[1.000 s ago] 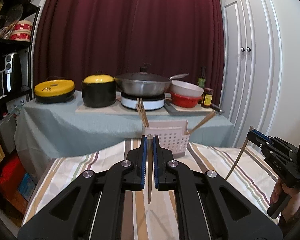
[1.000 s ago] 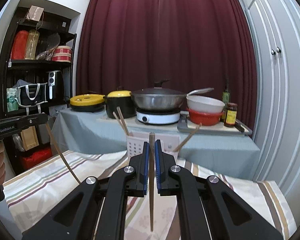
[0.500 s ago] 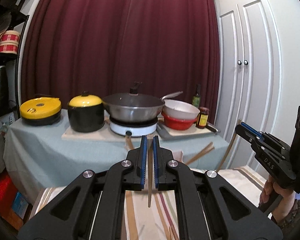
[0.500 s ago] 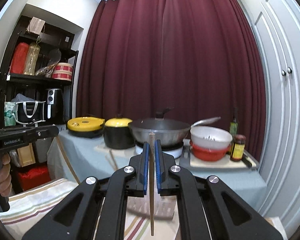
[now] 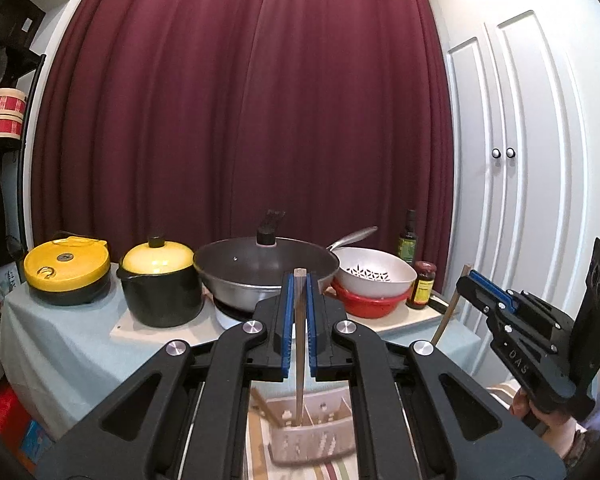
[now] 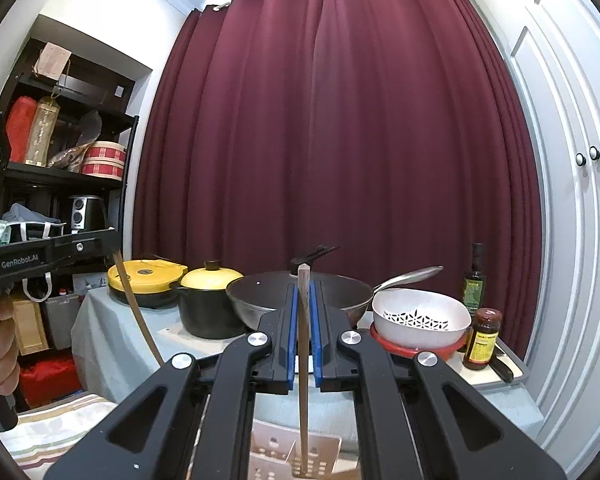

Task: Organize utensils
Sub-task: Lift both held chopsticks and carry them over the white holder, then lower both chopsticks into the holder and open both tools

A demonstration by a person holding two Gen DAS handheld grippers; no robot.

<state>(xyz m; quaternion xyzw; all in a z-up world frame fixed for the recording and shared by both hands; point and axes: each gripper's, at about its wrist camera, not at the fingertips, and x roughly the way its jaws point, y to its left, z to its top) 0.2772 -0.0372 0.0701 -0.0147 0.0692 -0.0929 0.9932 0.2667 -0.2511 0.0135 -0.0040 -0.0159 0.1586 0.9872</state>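
My left gripper (image 5: 299,280) is shut on a wooden chopstick (image 5: 299,364) that hangs straight down, its lower tip inside the white perforated utensil holder (image 5: 320,444). My right gripper (image 6: 304,292) is shut on a second wooden chopstick (image 6: 303,392), also upright, with its tip down in the same holder (image 6: 284,456). The right gripper (image 5: 472,280) appears at the right of the left wrist view, a hand below it. In the right wrist view the left gripper (image 6: 112,240) shows at the left edge with its chopstick (image 6: 138,320) slanting down.
Behind the holder a cloth-covered counter (image 5: 60,344) carries a yellow cooker (image 5: 66,276), a yellow-lidded black pot (image 5: 160,288), a wok (image 5: 260,268), a white colander on a red bowl (image 5: 374,280) and bottles (image 5: 420,290). White cupboard doors (image 5: 532,200) stand right, shelves (image 6: 52,176) left.
Both grippers have risen and come forward over the holder; the striped tablecloth has dropped out of view, and both chopstick tips now reach down into the holder.
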